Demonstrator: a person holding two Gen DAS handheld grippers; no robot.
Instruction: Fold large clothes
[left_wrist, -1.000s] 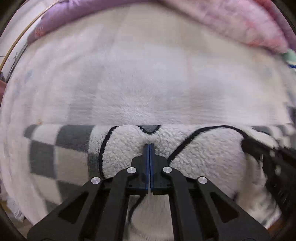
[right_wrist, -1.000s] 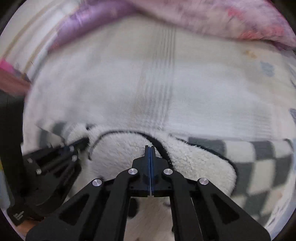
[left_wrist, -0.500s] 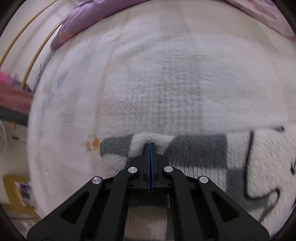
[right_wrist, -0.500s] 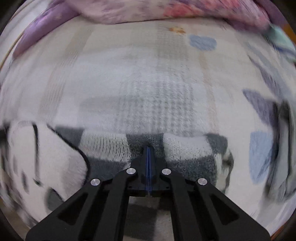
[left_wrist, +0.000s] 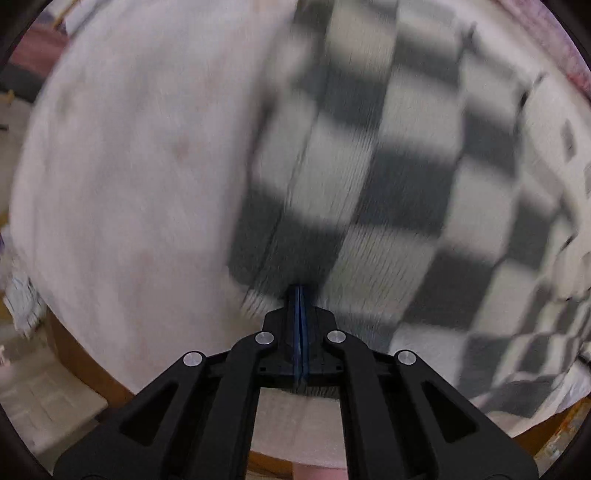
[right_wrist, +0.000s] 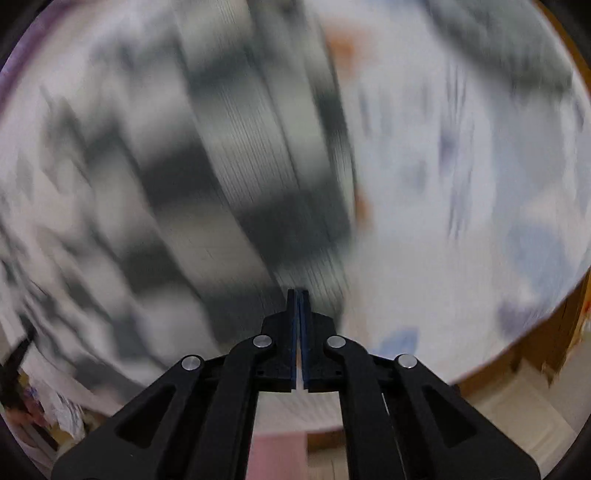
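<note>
Left side: pale bedspread (left_wrist: 122, 192) lies bare beside the checkered garment (left_wrist: 399, 173).
Right side: patterned bedspread (right_wrist: 461, 206) lies open right of the garment (right_wrist: 177, 206).

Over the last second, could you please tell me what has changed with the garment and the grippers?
Both hands swept sideways: the checkered garment, a strip at the bottom a second ago, now stretches far up both blurred views. The left hand-held gripper and right hand-held gripper stayed shut on its edge; the pale bedspread still lies beneath.
</note>
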